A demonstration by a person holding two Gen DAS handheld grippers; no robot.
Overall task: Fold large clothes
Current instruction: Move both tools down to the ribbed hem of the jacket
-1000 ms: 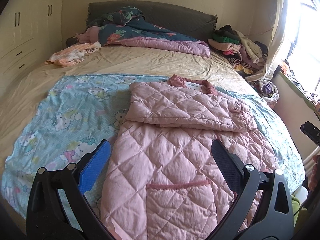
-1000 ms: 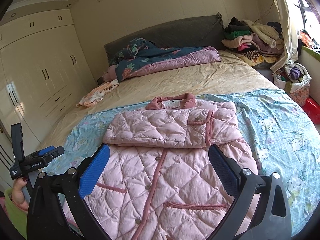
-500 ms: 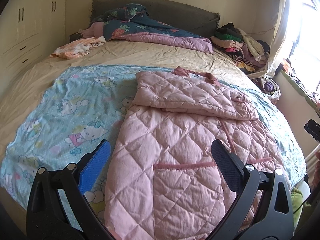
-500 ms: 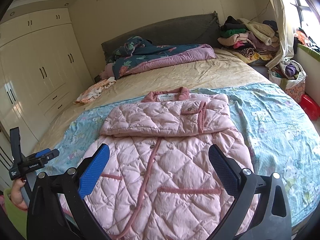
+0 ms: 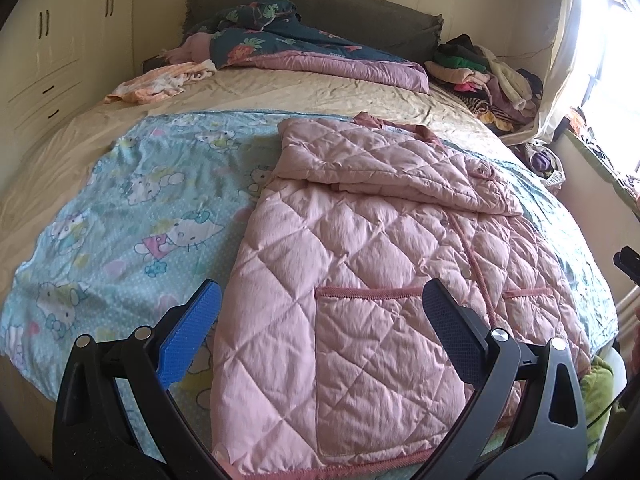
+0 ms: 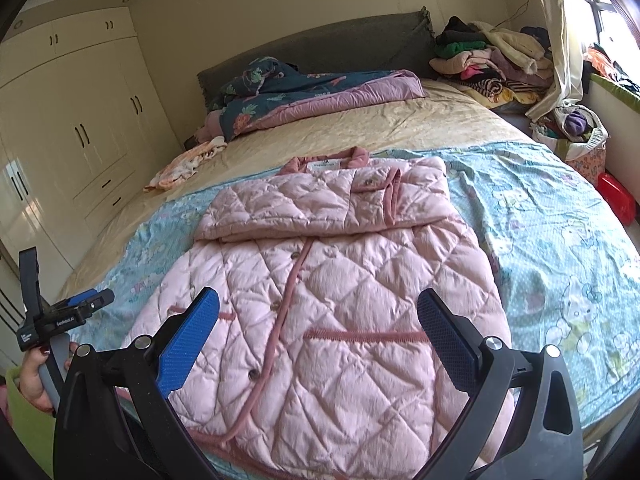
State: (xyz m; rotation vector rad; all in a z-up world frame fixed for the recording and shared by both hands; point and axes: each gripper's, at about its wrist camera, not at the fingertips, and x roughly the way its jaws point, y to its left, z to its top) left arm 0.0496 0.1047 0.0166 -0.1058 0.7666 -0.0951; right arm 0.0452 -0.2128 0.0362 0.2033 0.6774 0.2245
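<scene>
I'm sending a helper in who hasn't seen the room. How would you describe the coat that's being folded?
Start at the bed; a light blue cartoon sheet covers its near half. On it lies the pink quilted coat, sleeves folded across its chest. It alone is spread flat; the other clothes sit heaped by the window.

Jacket (image 5: 360, 280) hem cut off, btm edge

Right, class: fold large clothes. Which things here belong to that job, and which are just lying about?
Belongs to the job:
pink quilted coat
left gripper
right gripper

Just lying about:
cartoon sheet
floral duvet
clothes pile
orange-and-white garment
</scene>
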